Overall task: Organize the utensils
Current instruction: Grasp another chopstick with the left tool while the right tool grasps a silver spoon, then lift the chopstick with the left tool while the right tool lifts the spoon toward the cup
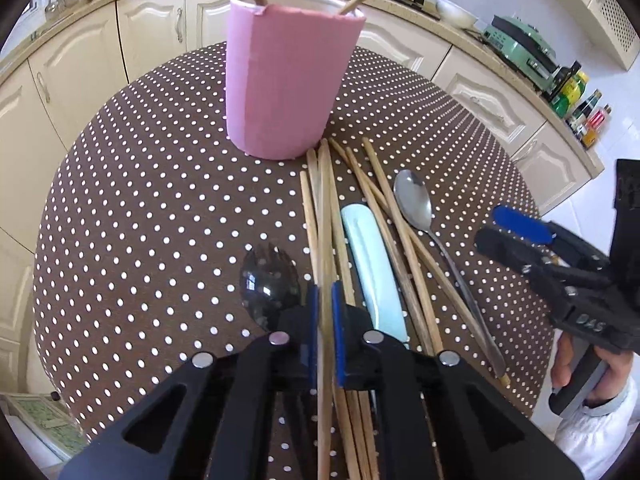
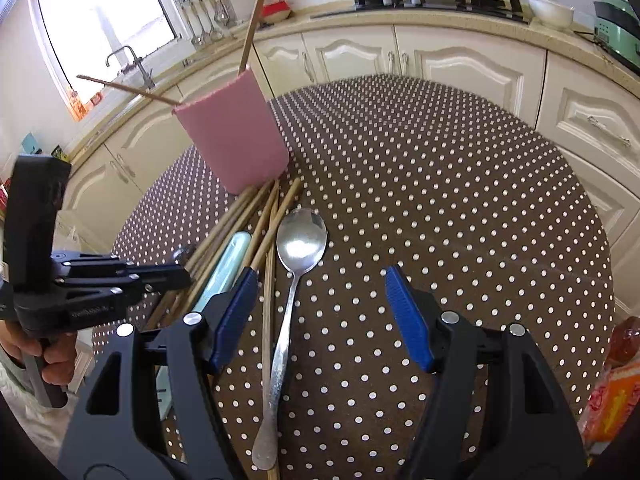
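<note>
A pink cup (image 1: pixel 288 80) stands on the dotted table (image 1: pixel 140 200) with two chopsticks leaning out of it. In front of it lie several wooden chopsticks (image 1: pixel 384 208), a pale blue ceramic spoon (image 1: pixel 372 264), a metal spoon (image 1: pixel 414 202) and a black spork (image 1: pixel 268 280). My left gripper (image 1: pixel 325 292) is shut on one chopstick of the pile, low over the table. My right gripper (image 2: pixel 320 312) stands open just above the metal spoon (image 2: pixel 300 248), whose handle runs between the blue pads. The pink cup (image 2: pixel 236 136) and the left gripper (image 2: pixel 184 276) show at the left there.
Cream cabinets and a counter curve around behind the table. A green appliance (image 1: pixel 520 44) and bottles (image 1: pixel 576 92) sit on the counter at right. An orange packet (image 2: pixel 616 392) lies at the table's right edge. The right half of the tabletop (image 2: pixel 460 200) holds nothing.
</note>
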`<state>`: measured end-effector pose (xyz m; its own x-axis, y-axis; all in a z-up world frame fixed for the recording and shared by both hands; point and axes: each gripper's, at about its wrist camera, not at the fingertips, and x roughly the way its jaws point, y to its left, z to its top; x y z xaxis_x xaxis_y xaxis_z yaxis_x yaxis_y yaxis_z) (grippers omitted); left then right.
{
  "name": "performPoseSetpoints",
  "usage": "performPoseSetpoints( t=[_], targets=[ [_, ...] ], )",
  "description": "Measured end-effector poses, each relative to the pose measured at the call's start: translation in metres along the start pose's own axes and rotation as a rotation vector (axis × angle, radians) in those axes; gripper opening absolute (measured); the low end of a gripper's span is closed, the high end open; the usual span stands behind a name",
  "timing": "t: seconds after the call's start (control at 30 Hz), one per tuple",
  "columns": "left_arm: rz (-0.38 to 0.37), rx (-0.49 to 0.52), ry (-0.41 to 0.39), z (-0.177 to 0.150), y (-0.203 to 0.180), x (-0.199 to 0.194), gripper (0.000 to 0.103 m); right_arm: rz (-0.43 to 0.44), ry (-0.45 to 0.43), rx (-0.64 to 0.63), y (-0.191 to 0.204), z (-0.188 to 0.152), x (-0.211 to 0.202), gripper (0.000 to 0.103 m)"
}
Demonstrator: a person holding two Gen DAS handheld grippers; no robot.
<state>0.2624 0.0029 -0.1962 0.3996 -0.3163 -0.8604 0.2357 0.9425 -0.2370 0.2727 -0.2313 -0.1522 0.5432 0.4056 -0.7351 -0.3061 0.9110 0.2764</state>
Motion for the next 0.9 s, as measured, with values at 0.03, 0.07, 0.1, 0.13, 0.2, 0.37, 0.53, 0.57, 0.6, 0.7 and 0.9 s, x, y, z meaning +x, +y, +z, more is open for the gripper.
performPoseSetpoints(
  t=[0.03,0.07,0.1,0.13,0.2,0.37,0.53,0.57,0.6,0.7,0.9],
  targets=[
    [-0.003,-0.004,-0.006,-0.001,0.000,-0.002,0.007,0.002,0.017,-0.001,0.002,0.000,0.003,0.066],
    [-0.004,-0.007,-0.016,-0.003,0.001,-0.005,0.007,0.003,0.033,-0.002,0.003,0.001,0.006,0.066],
    [-0.009,-0.012,-0.024,-0.008,0.004,-0.011,0.007,-0.006,0.062,-0.011,0.006,0.001,0.010,0.066],
    [-0.017,-0.021,-0.031,-0.010,0.006,-0.014,0.007,-0.018,0.075,-0.020,0.008,0.002,0.013,0.066],
    [-0.025,-0.044,-0.044,-0.015,0.010,-0.021,0.007,-0.046,0.118,-0.037,0.014,0.006,0.020,0.066],
    [-0.025,-0.083,-0.065,-0.022,0.019,-0.032,0.007,-0.099,0.216,-0.093,0.023,0.016,0.035,0.055],
    [-0.032,-0.108,-0.068,-0.028,0.026,-0.034,0.007,-0.179,0.315,-0.192,0.041,0.021,0.048,0.043],
    [-0.032,-0.113,-0.068,-0.029,0.026,-0.034,0.007,-0.189,0.333,-0.209,0.044,0.022,0.050,0.043],
    [-0.034,-0.114,-0.069,-0.028,0.024,-0.033,0.007,-0.193,0.345,-0.221,0.046,0.022,0.052,0.040],
    [-0.037,-0.116,-0.075,-0.024,0.019,-0.030,0.007,-0.171,0.383,-0.249,0.053,0.026,0.056,0.023],
    [-0.054,-0.099,-0.108,-0.020,0.009,-0.035,0.007,-0.111,0.361,-0.205,0.051,0.026,0.053,0.004]
  ],
)
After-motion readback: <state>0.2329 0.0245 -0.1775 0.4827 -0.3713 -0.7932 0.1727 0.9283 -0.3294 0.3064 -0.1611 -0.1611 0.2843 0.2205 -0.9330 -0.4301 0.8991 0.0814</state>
